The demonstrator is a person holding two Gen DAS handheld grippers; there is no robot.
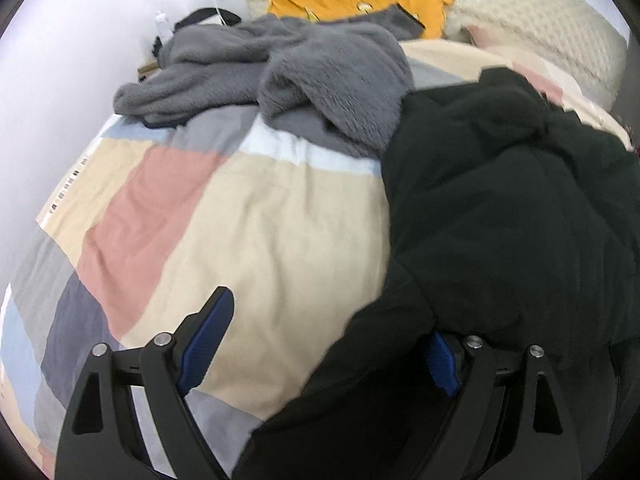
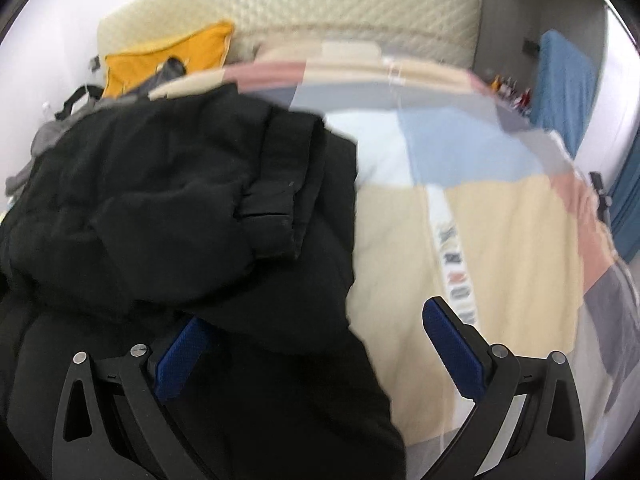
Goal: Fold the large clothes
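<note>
A crumpled black garment (image 1: pixel 512 216) lies on the right half of the bed, and a grey fleece garment (image 1: pixel 288 68) lies behind it toward the headboard. My left gripper (image 1: pixel 326 316) stands open over the black garment's left edge. The cloth covers the tip of its right finger, and its left finger (image 1: pixel 208 344) is over bare duvet. In the right wrist view the black garment (image 2: pixel 168 208) fills the left side. My right gripper (image 2: pixel 316 312) is open over its right edge, with cloth hiding the left fingertip. Neither gripper's pads press on the cloth.
The bed's patchwork duvet (image 1: pixel 256 240) shows bare at the left, and also to the right of the black garment, duvet (image 2: pixel 500 240). A yellow pillow (image 1: pixel 352 0) leans on the cream quilted headboard (image 2: pixel 320 4). A white wall borders the left side. A blue object (image 2: pixel 564 76) stands at the far right.
</note>
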